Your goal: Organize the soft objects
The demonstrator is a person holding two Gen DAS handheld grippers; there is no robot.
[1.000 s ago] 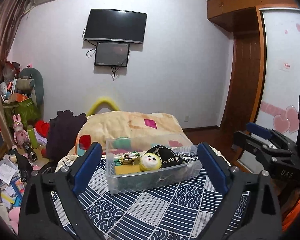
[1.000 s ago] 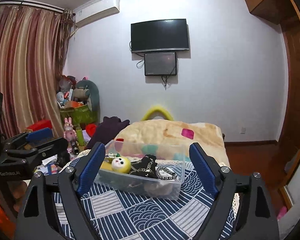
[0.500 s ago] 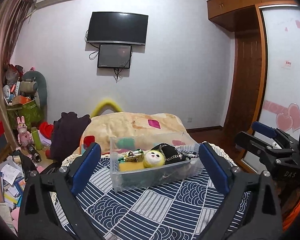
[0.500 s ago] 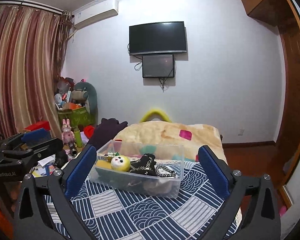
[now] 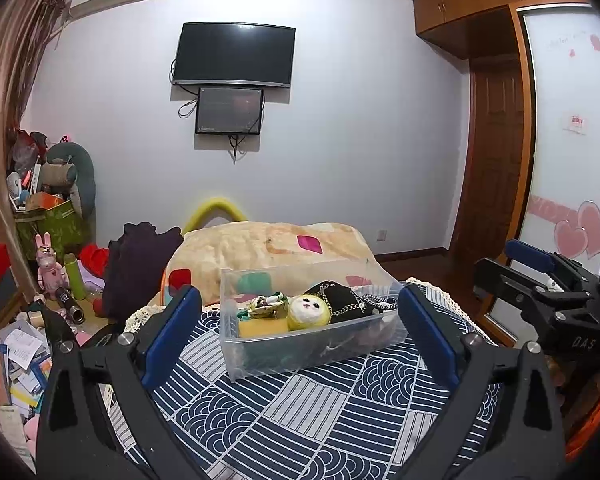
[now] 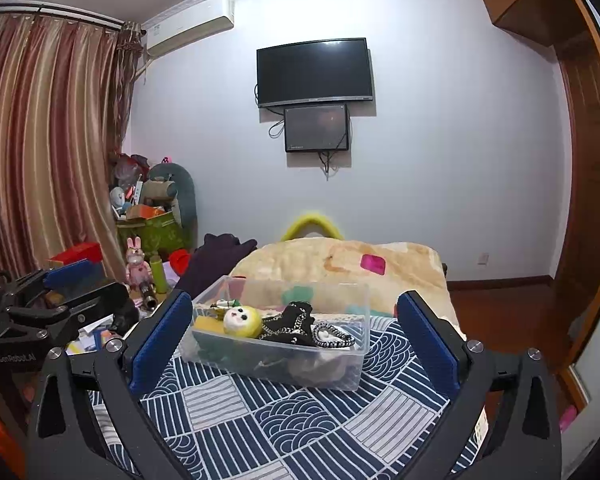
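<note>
Plush toy, a round yellow ball with white face [image 5: 308, 312], lies inside the clear plastic box [image 5: 300, 346] on the patterned blue cloth [image 5: 300, 412]. It looks light and squashy; pinch its middle. Left gripper [image 5: 298, 330] and right gripper [image 6: 294, 336] stand wide, empty.

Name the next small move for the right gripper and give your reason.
Probably ease the right gripper forward and down toward the round yellow plush in the clear bin: its jaws stand wide open and empty, short of the bin, and the plush lies on top.
</note>
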